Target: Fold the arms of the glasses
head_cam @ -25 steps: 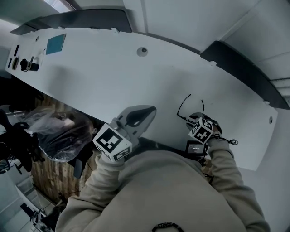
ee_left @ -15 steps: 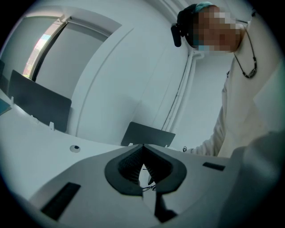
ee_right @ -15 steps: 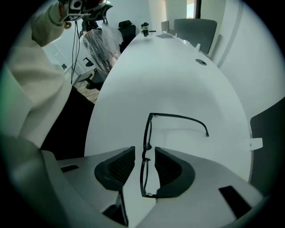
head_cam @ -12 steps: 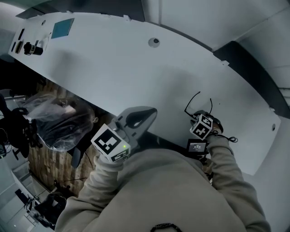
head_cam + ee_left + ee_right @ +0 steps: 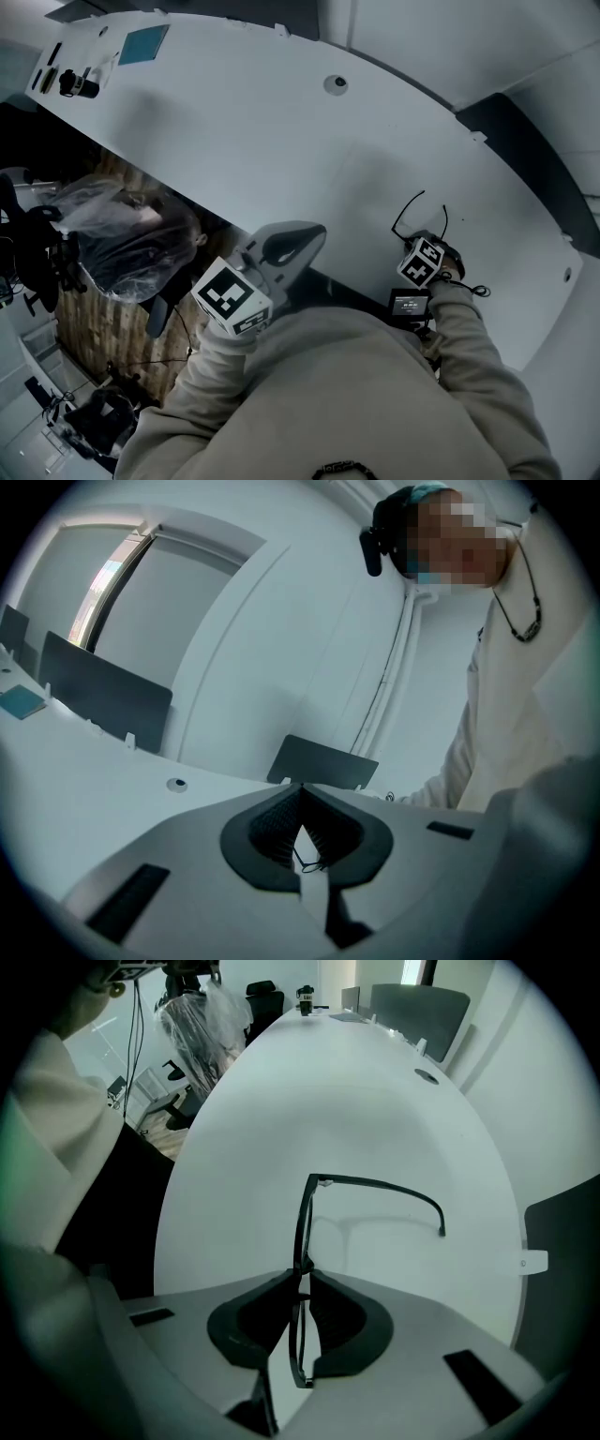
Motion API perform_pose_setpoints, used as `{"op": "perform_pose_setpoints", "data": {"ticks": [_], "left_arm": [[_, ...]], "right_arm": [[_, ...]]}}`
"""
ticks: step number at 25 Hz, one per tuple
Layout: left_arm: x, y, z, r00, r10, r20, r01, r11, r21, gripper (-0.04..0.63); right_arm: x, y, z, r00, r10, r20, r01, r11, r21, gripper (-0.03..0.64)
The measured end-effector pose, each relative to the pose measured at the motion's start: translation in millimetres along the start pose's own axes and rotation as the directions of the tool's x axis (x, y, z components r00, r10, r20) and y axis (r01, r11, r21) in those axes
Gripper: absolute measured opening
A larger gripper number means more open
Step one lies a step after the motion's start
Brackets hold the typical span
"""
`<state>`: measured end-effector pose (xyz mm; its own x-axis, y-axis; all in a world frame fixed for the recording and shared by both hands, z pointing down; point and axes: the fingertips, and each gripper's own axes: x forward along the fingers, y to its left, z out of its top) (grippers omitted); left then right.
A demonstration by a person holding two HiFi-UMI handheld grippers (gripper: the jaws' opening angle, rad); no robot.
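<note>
Black thin-framed glasses [image 5: 419, 214] lie on the white table [image 5: 281, 131] with both arms spread open. My right gripper [image 5: 427, 240] points down over them. In the right gripper view its jaws have just been closing and now pinch the front frame [image 5: 305, 1232] at the tips [image 5: 301, 1277], with one arm [image 5: 394, 1188] curving away to the right. My left gripper [image 5: 314, 231] hovers level near the table's front edge, left of the glasses, shut with nothing in it [image 5: 300, 787].
A round grommet [image 5: 336, 83] sits mid-table. A teal pad [image 5: 143, 44] and small dark devices [image 5: 73, 84] lie at the far left end. A plastic-wrapped chair [image 5: 122, 248] stands below the front edge. Dark partition panels [image 5: 419, 1002] line the far side.
The right gripper has sunk a little onto the glasses. The left gripper has hardly shifted in the picture. The head view has swung, so the table sits lower and more to the right.
</note>
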<state>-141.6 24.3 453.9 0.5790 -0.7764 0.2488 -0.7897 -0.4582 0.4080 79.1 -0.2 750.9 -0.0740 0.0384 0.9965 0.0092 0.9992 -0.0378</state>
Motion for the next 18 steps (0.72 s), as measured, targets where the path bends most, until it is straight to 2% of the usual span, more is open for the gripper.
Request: {"op": "perform_pose_setpoints", "data": {"ticks": [9, 14, 18], "left_arm": [[-2, 5, 4, 1.0, 0.01, 0.012, -0.01, 1.0, -0.001, 0.002], [4, 10, 4, 1.0, 0.006, 0.02, -0.006, 1.0, -0.027, 0.002], [12, 5, 14, 0.999, -0.01, 0.034, 0.01, 1.0, -0.017, 0.002]], "right_arm": [[-7, -3, 2, 1.0, 0.002, 0.004, -0.002, 1.0, 0.002, 0.06], [-17, -7, 5, 1.0, -0.029, 0.011, 0.029, 1.0, 0.004, 0.058], [-33, -15, 9, 0.998, -0.055, 0.038, 0.055, 0.998, 0.019, 0.058]]}}
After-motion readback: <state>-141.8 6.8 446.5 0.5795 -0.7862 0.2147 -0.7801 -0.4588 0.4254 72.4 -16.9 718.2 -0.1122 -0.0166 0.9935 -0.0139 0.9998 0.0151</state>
